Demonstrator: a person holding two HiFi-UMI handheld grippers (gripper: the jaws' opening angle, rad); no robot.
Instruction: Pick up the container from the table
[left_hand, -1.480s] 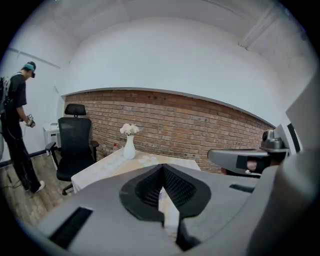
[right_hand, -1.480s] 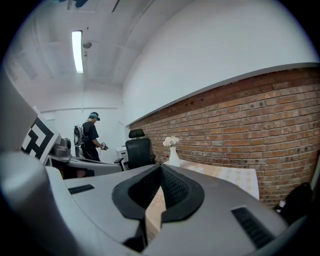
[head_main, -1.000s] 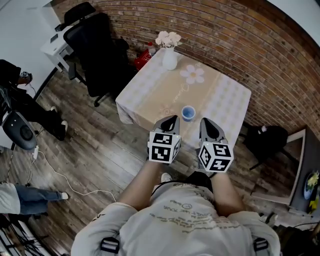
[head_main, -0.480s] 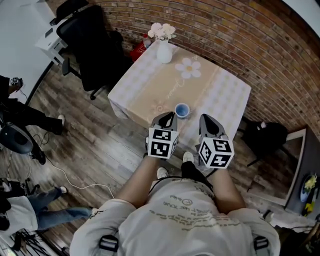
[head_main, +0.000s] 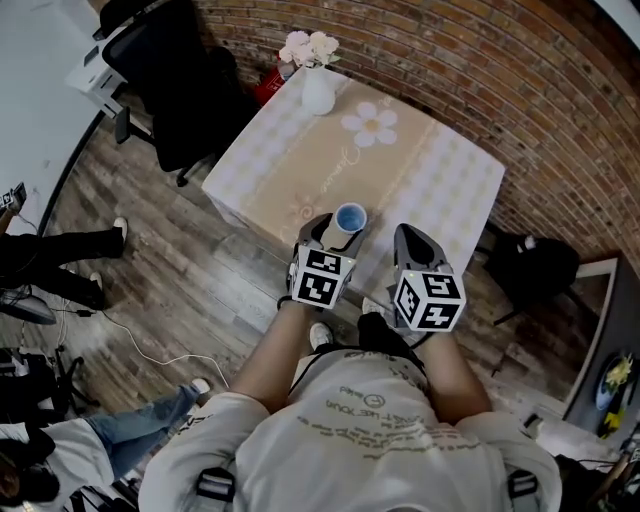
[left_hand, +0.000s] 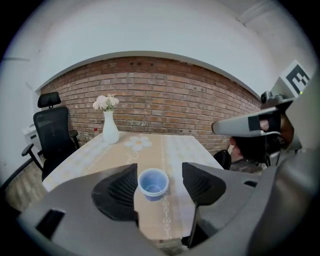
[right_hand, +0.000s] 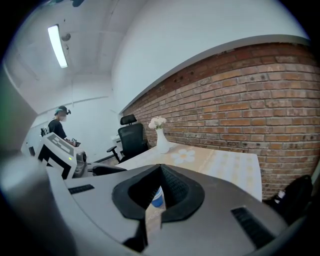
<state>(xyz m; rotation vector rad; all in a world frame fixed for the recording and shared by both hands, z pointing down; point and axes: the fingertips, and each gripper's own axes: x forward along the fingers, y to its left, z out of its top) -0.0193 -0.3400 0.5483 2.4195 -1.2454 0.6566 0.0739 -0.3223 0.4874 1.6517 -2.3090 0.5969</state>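
Moved since a second ago: left tool and right tool, both forward to the near edge of the bench. Container: small blue cup, upright, open-topped, on the beige centre strip near that edge. Left tool: jaws opening, container framed between them, pads clear of it. Right tool: jaw tips together, nothing gripped, just right of the container. Vase with pale flowers: far corner. Black office chair: beside bench, left.
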